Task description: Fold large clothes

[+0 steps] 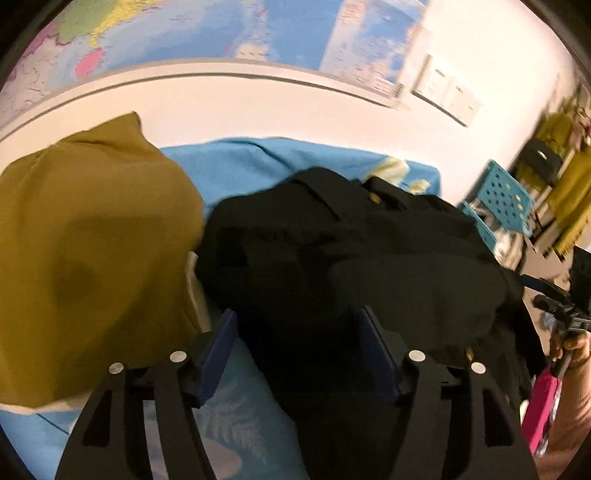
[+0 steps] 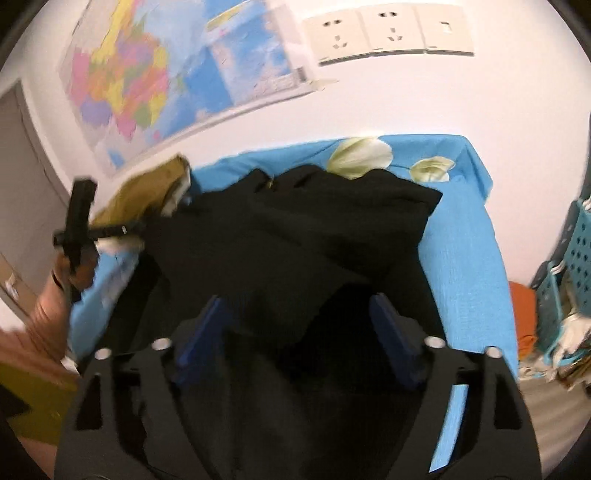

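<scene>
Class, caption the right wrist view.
Open right tool over a crumpled black garment on a blue floral sheet.

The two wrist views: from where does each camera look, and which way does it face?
Left wrist view: behind the open left gripper, facing the black garment, olive cloth and map wall; the person's right hand shows.
Right wrist view: behind the open right gripper, facing the garment, blue sheet and wall sockets; the left hand shows.
Shared: garment, sheet, map.

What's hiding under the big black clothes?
A blue flowered sheet shows around the black clothes. Whatever lies under their middle is covered, so I cannot tell.
</scene>
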`<control>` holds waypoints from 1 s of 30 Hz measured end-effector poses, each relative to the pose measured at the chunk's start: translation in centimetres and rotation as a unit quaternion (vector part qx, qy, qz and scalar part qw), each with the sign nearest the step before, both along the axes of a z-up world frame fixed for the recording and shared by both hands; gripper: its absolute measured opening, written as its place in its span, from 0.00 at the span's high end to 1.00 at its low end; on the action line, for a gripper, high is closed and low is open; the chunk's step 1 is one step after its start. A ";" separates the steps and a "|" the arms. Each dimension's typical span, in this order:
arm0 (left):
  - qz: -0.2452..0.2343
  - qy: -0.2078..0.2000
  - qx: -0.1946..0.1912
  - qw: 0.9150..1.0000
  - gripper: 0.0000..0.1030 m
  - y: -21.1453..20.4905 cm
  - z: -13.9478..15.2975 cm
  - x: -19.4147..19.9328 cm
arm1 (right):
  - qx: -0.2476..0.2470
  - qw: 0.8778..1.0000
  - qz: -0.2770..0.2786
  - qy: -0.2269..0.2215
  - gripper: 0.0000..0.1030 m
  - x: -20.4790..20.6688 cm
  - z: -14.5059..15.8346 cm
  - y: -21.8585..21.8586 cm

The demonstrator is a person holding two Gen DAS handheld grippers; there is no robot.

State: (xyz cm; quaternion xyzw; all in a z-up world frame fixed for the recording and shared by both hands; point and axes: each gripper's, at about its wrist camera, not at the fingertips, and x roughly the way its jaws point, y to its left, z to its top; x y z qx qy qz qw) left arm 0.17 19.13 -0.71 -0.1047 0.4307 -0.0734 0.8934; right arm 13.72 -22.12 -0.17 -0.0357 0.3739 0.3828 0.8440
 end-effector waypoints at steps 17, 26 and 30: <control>-0.031 -0.026 -0.025 0.999 0.64 -1.4 0.4 3.1 | 0.239 0.969 0.008 0.068 0.97 3.6 5.2 -3.5; 0.040 0.028 -0.021 0.999 0.49 -0.3 -2.1 6.4 | 0.131 0.981 -0.114 0.091 0.40 8.5 -1.0 -3.0; 0.012 -0.007 0.033 0.999 0.32 -1.2 -0.9 4.5 | 0.064 0.994 -0.084 0.003 0.22 6.2 0.2 -1.7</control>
